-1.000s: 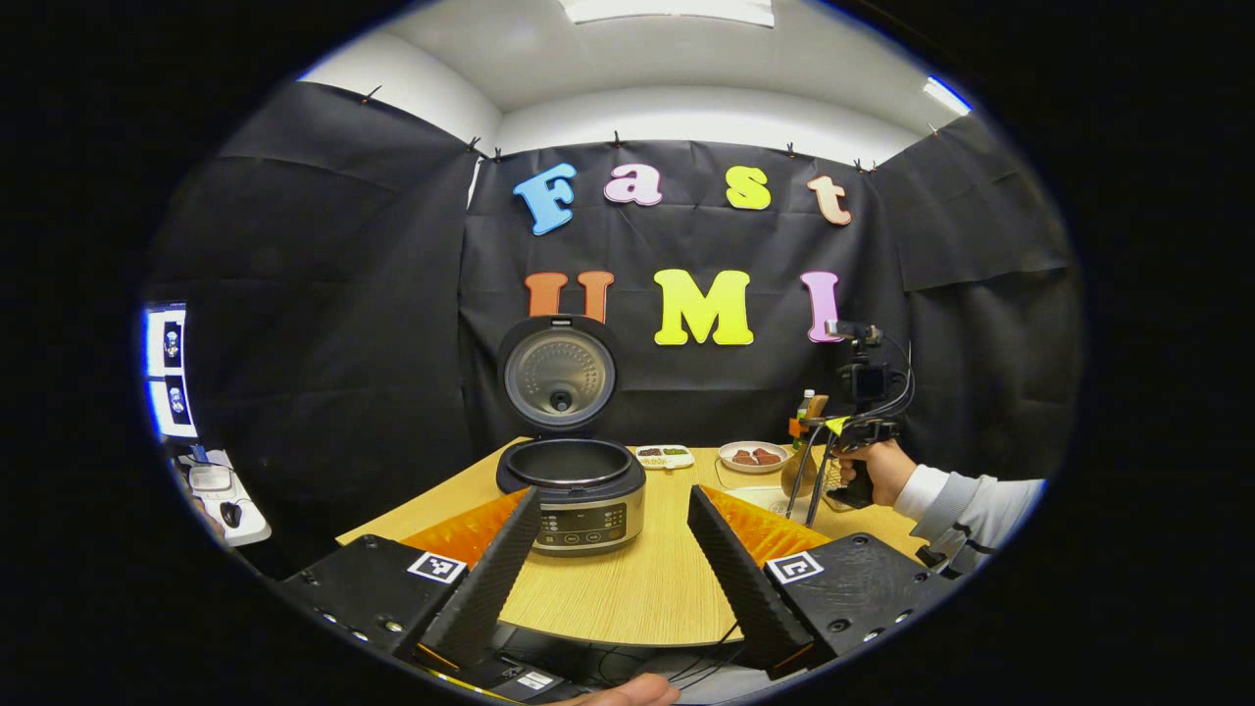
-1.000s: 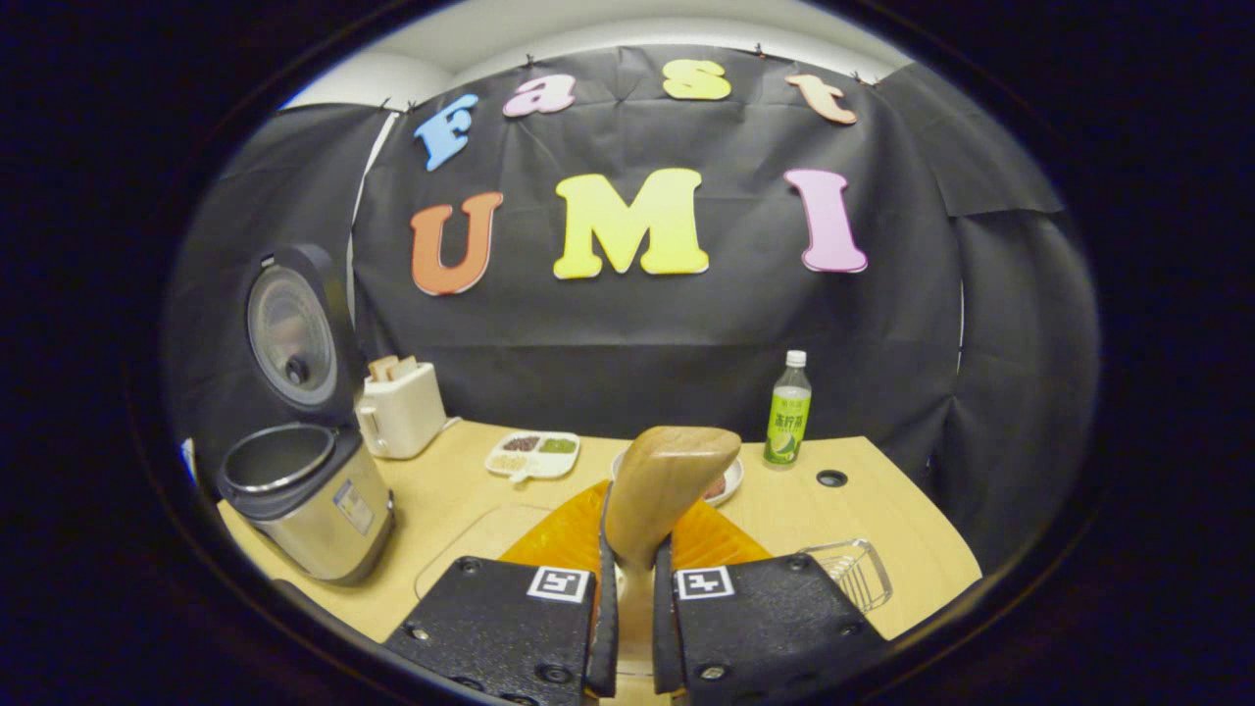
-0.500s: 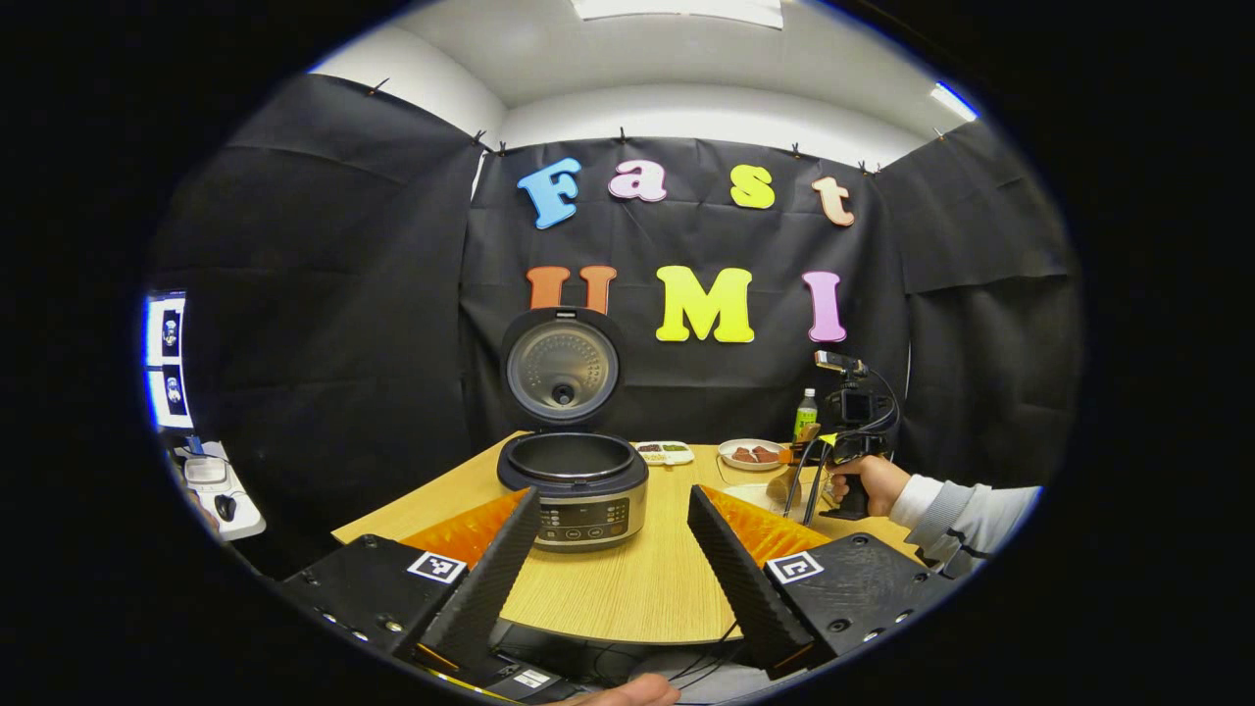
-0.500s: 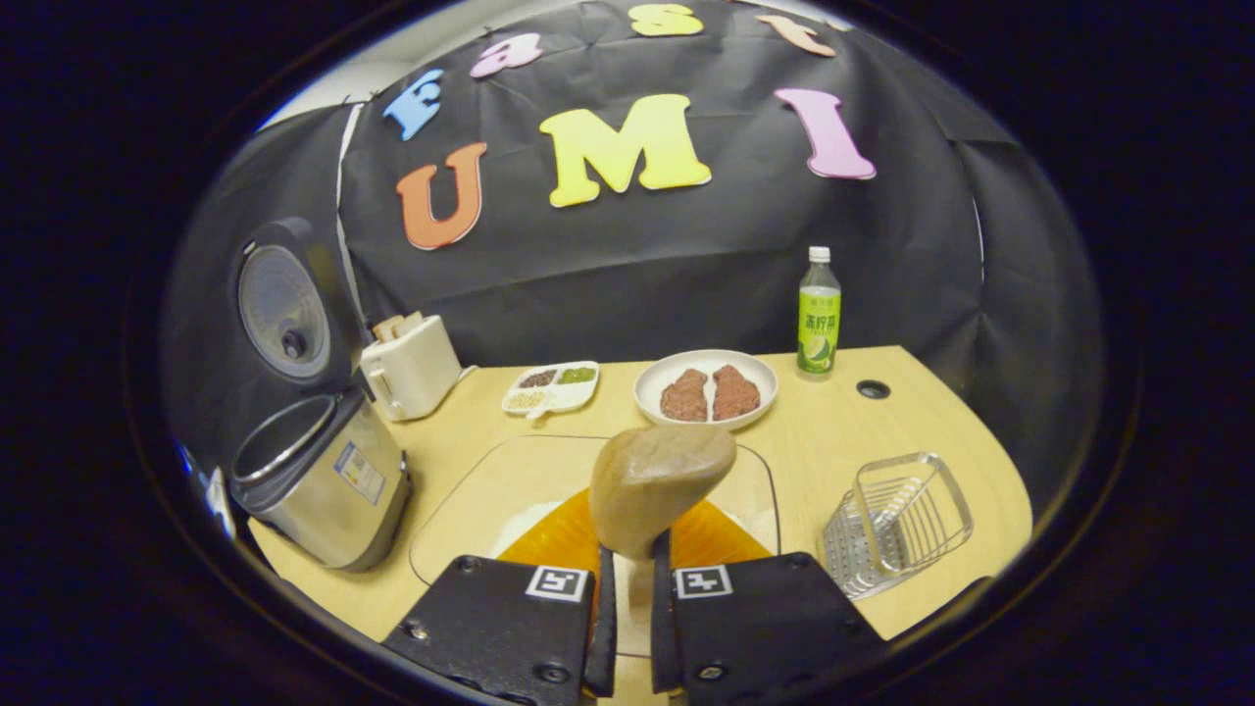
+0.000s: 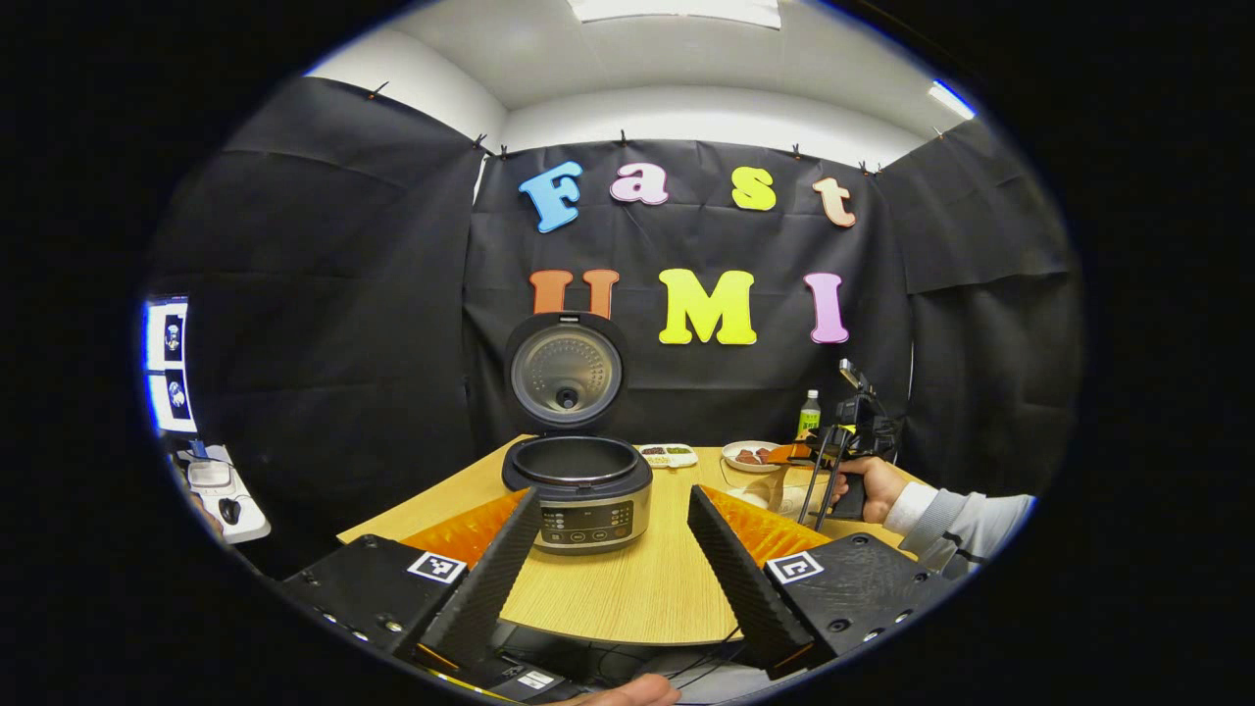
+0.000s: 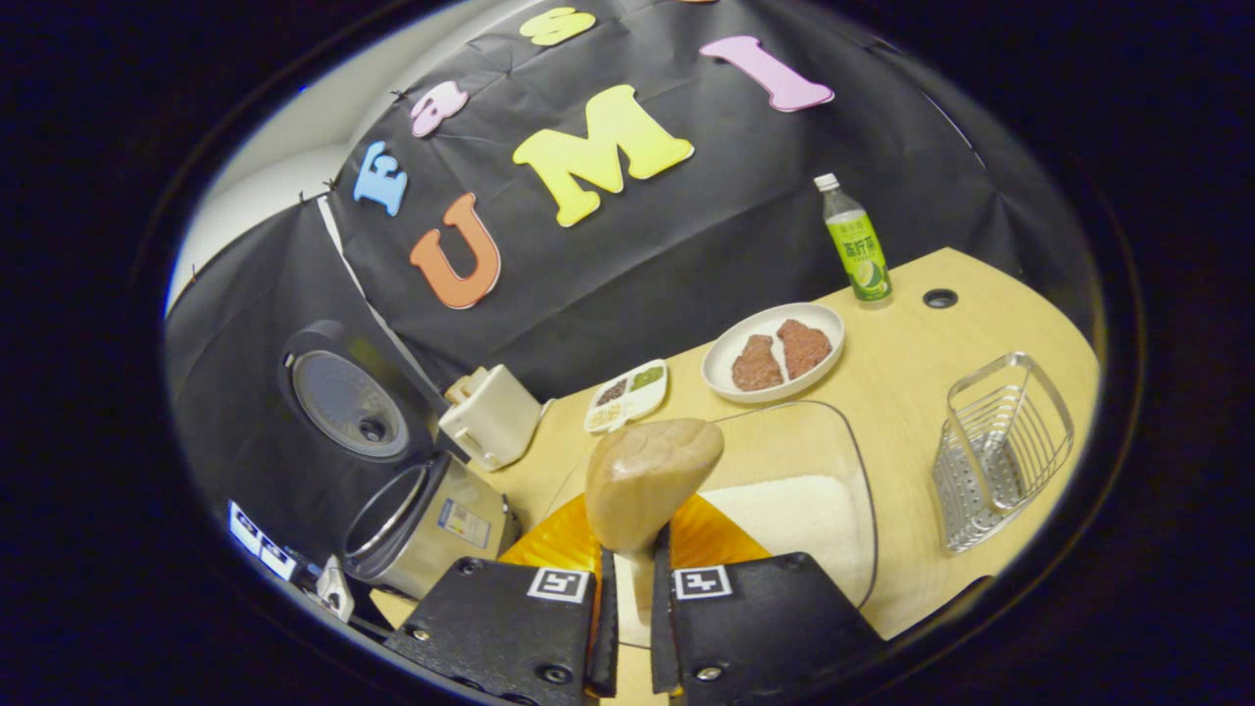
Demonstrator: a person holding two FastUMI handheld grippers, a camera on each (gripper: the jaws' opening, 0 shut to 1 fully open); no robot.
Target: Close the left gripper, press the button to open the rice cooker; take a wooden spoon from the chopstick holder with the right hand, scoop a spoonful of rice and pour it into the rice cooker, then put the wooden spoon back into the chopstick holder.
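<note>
Rice cooker (image 5: pixel 577 490) stands open at the far left of your counter (image 5: pixel 627 588), its lid up. Your glass tray (image 6: pixel 833 461) of rice (image 6: pixel 789 520) lies near, right under the wooden spoon (image 6: pixel 649 476). The right gripper (image 6: pixel 627 628) has its jaws closed on the spoon's handle; the left gripper (image 5: pixel 613 559) jaws are wide apart, holding nothing. If you tilt the spoon while carrying, rice may spill on the counter.

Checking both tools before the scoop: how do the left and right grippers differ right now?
The left gripper is open with nothing between its fingers; the right gripper is shut on the wooden spoon. The left gripper faces the open rice cooker; the right gripper tilts down over the rice in the clear container. Both hang above the table.
</note>
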